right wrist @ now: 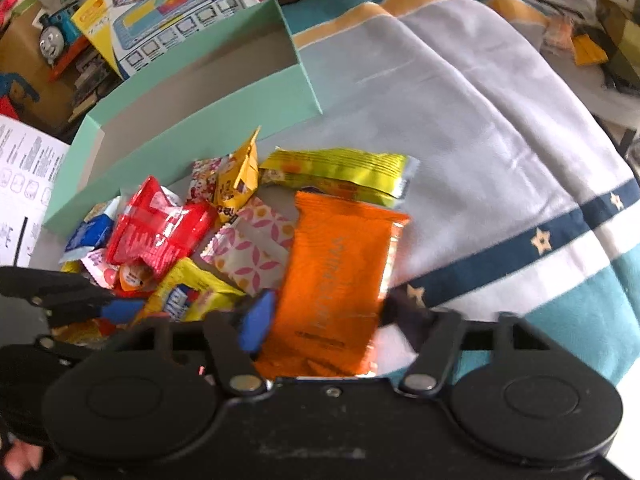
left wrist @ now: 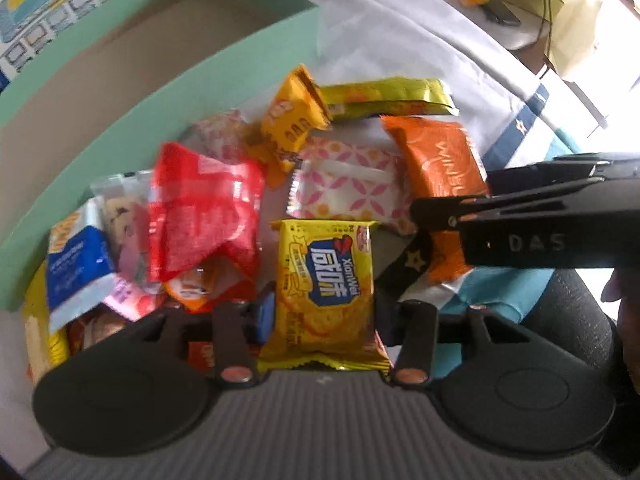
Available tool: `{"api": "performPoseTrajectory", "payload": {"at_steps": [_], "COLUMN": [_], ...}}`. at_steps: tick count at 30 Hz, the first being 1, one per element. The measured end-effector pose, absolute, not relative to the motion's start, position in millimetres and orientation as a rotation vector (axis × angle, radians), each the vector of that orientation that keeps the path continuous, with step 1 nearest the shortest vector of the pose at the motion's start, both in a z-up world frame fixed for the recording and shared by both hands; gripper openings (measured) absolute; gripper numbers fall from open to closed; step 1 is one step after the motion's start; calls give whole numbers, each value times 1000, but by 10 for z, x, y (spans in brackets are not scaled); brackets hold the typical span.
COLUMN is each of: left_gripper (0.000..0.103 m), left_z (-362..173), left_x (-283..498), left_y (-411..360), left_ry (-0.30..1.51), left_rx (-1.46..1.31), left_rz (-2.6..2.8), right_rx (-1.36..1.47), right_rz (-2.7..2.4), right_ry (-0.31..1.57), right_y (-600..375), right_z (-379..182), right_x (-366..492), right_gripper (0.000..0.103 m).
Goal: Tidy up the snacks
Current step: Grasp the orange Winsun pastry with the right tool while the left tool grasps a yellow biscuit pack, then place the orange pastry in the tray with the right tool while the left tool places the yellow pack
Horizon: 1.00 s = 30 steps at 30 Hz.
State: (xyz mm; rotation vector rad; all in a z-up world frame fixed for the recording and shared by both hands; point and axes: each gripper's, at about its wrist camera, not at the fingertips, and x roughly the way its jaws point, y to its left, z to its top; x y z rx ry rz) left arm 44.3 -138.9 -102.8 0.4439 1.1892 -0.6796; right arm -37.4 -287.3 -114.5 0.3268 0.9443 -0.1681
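Snacks lie heaped on the grey-and-teal bedsheet [right wrist: 460, 120] right against the mint-green cardboard box [left wrist: 224, 80]. Left gripper [left wrist: 324, 316] has its fingers clamped on the yellow crinkly cracker packet [left wrist: 326, 280] at the pile's near edge. Right gripper [right wrist: 328, 316] grips the orange foil wafer pack [right wrist: 340, 264], which lies just beside that yellow packet.

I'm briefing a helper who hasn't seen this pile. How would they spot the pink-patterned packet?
Start at the mint-green box on the bedspread; the snack pile lies at its front wall. In the pile's middle lies the white packet, between the red pack and the orange pack. Only it has a pink petal lattice.
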Motion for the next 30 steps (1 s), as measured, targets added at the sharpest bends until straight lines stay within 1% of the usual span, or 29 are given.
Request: {"api": "performPoseTrajectory", "payload": {"at_steps": [8, 19, 24, 30], "left_gripper": [47, 47, 47, 47], "left_z": [-739, -378, -136, -45], "left_x": [393, 568, 964, 1705], "left_y": [-1165, -858, -728, -773], "left_ry": [1145, 1076, 1011, 976], "left_rx": [347, 199, 139, 135], "left_rz": [-701, -646, -557, -435], "right_rx": [350, 317, 256, 174], "right_rz": [-103, -38, 5, 73], "right_ry": [937, 872, 824, 799], "right_y": [-2863, -2800, -2837, -2832], "right_z": [-962, -509, -170, 138], "right_x": [-464, -491, -89, 837], "right_gripper": [49, 48, 48, 48]}}
